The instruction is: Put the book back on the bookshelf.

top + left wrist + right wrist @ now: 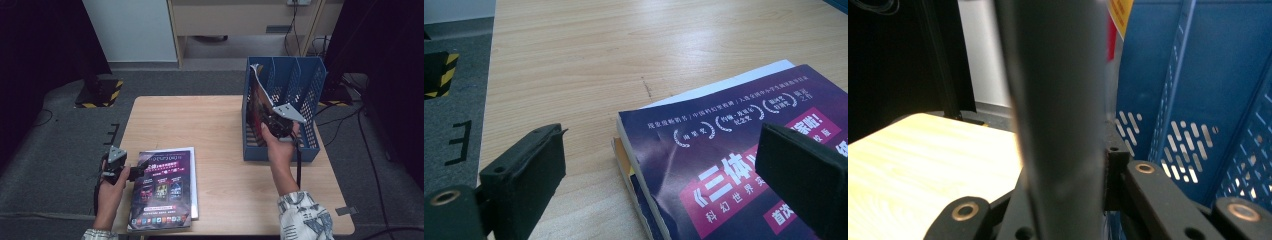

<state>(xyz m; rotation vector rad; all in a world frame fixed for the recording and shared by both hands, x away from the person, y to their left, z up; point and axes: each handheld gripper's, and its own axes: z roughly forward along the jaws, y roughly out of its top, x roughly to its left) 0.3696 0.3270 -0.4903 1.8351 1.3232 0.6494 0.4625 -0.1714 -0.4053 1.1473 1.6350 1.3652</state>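
Observation:
A dark-covered book (258, 97) stands on edge, leaning, in the leftmost slot of a blue file holder (306, 146) at the table's right. My right gripper (274, 123) is shut on its near edge; in the right gripper view the book (1058, 100) rises between the jaws of that gripper (1063, 175), with the holder's perforated walls (1198, 100) just beyond. A purple-covered book (162, 192) lies on a small stack at the front left. My left gripper (136, 169) is open at that stack's left edge; in the left gripper view the book's corner (734, 165) lies between the spread jaws (661, 145).
A white-edged book (193, 175) sits under the purple one. The wooden table (210, 125) is bare between stack and holder. On the floor beyond its left corner is a black-and-yellow stand base (100, 92). Cables (345, 112) trail right of the holder.

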